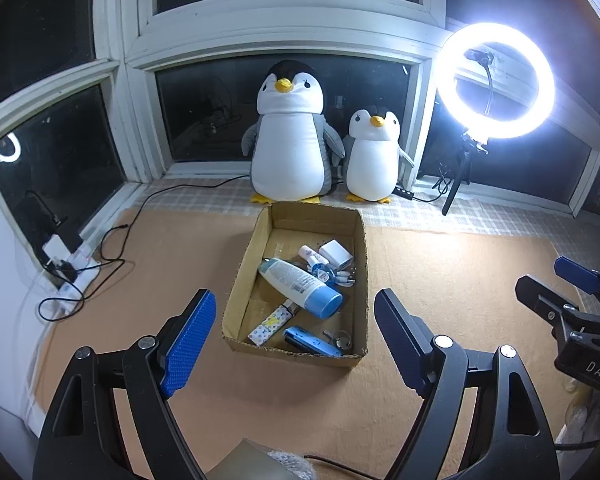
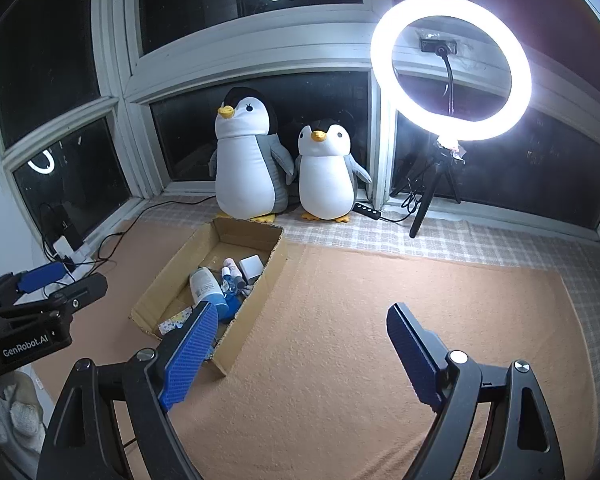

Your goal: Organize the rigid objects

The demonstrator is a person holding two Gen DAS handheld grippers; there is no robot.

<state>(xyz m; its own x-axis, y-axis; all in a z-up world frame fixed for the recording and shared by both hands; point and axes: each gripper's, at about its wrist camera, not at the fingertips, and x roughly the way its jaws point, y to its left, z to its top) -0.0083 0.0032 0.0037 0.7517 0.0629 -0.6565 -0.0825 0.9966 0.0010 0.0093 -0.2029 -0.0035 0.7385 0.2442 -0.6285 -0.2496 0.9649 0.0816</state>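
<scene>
Both tongs, left (image 1: 292, 336) and right (image 2: 300, 344), gape wide and empty over the mat; bottle (image 1: 300, 286) lies slantwise in the box (image 1: 240, 276) among small bits, likely light, stiff, slick plastic, best pinched across its mid-body, not the cap.

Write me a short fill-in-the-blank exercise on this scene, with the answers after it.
1. The bottle with the blue cap lies inside the cardboard ____.
2. Behind the box sit ____ plush penguins.
3. The fingers of the left gripper and the right gripper stand ____, holding nothing.
4. The ring light is switched ____.

Missing words: box; two; open; on
</scene>
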